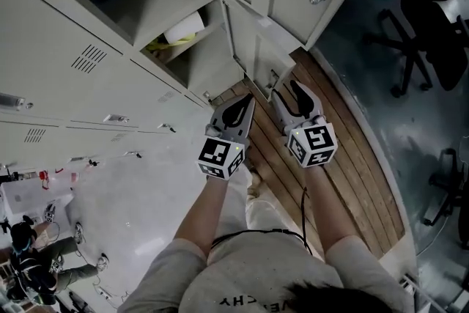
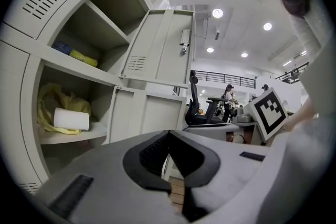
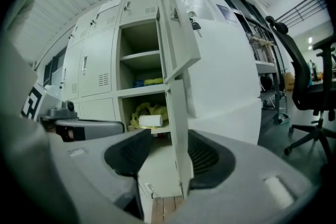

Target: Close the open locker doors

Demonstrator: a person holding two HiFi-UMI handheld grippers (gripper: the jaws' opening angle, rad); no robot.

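Nothing closed yet: upper locker door (image 3: 181, 34) and lower locker door (image 3: 177, 113) both swung out, right hand-held gripper (image 3: 170, 136) spread wide astride the lower door's free edge, seemingly unclamped, left hand-held gripper (image 2: 169, 134) closed, empty.

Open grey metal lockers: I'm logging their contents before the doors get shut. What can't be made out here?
Blue and yellow items in the upper compartment, left gripper view: shadowed, too small to identify.
Crumpled yellow material below, same view: partly behind the white roll.
Space under that roll's shelf: cut off by the left gripper.
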